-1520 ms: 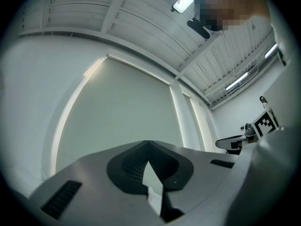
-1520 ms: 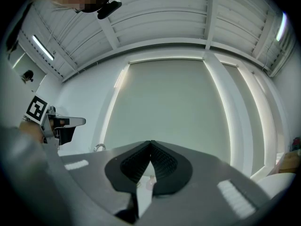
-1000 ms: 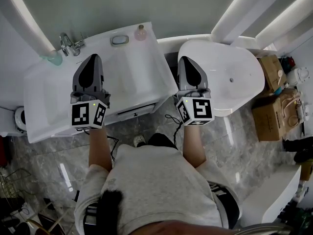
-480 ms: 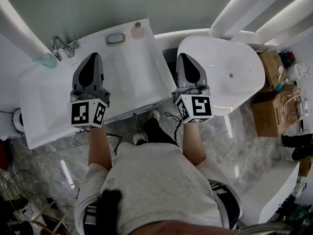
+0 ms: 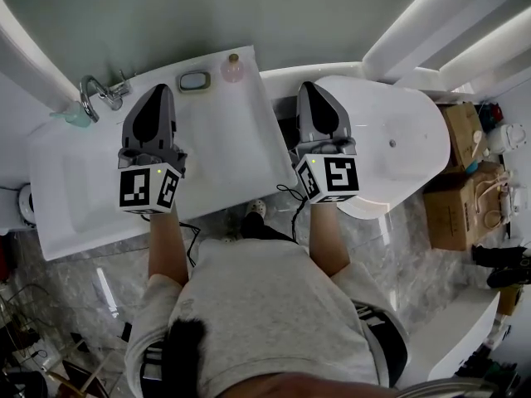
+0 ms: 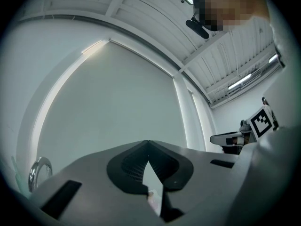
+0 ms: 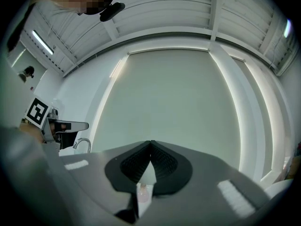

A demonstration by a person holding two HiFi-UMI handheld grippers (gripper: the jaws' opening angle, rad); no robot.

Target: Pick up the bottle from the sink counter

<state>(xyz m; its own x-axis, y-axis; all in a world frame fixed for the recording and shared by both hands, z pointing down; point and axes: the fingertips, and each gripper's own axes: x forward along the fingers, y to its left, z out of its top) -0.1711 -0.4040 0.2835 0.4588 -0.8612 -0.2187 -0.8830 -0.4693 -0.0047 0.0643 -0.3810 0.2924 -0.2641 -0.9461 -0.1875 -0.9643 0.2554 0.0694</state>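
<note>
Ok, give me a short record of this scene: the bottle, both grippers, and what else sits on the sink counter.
bottle: pink, at the back edge of the sink counter, untouched
left gripper: shut, empty, above the counter
right gripper: shut, empty, by the counter's right edge
nearest item: soap dish, just left of the bottle
faucet: back left corner
task state: bottle not yet picked up

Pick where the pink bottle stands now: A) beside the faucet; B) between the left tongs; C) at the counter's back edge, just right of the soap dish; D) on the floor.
C: the pink bottle stands at the back edge of the sink counter, just right of the soap dish.
</note>
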